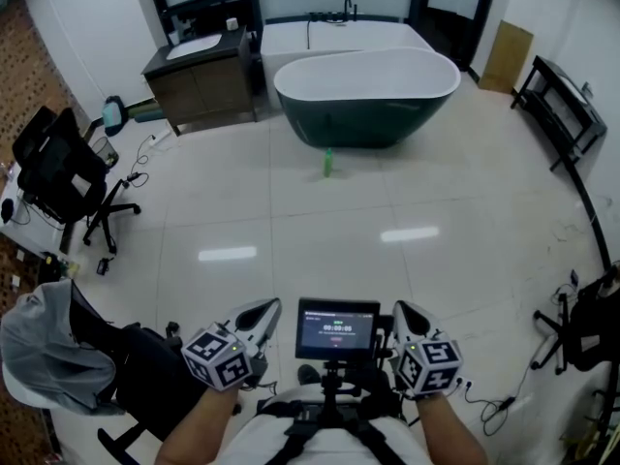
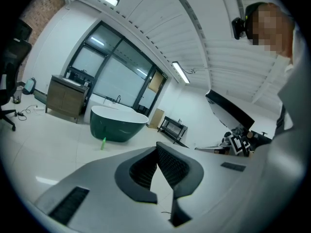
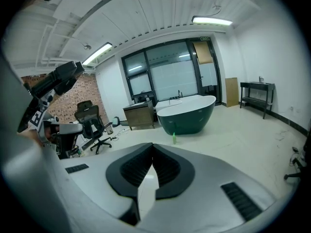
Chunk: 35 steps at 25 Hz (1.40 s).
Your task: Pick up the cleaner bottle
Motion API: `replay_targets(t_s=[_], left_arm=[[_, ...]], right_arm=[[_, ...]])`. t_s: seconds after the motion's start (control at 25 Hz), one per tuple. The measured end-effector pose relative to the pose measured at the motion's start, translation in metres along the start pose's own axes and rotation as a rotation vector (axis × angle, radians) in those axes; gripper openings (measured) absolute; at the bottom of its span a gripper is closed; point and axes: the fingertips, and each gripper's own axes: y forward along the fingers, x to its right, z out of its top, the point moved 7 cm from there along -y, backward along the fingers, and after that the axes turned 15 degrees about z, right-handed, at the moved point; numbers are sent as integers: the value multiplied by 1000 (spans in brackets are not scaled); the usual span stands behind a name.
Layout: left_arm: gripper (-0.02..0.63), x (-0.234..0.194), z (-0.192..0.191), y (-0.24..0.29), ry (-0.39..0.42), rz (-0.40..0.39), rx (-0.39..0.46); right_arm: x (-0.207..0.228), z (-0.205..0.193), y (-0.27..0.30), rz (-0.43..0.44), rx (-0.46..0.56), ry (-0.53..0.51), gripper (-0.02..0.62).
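The small green plastic cleaner bottle (image 1: 328, 163) stands on the shiny white floor (image 1: 291, 223), in the upper middle of the head view, just in front of the big dark green bathtub (image 1: 366, 100). Low in the frame, the left gripper (image 1: 263, 313) and the right gripper (image 1: 405, 316) are both clenched tight, with nothing in them.

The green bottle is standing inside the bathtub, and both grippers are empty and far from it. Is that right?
Not quite. The bottle stands on the floor in front of the bathtub, not inside it, as the head view shows. The left gripper and right gripper are indeed empty and far from it.
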Motion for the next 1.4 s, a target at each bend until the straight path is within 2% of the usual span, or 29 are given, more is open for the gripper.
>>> replay_targets(t_s=[0.52, 0.96, 1.4], left_arm=[[0, 26, 25, 75, 6, 25, -11], [0, 53, 50, 143, -16, 110, 5], [0, 53, 67, 177, -36, 166, 22]], right_arm=[[78, 43, 29, 39, -12, 2, 9], [151, 85, 44, 98, -44, -45, 9], [189, 111, 65, 136, -63, -70, 9]])
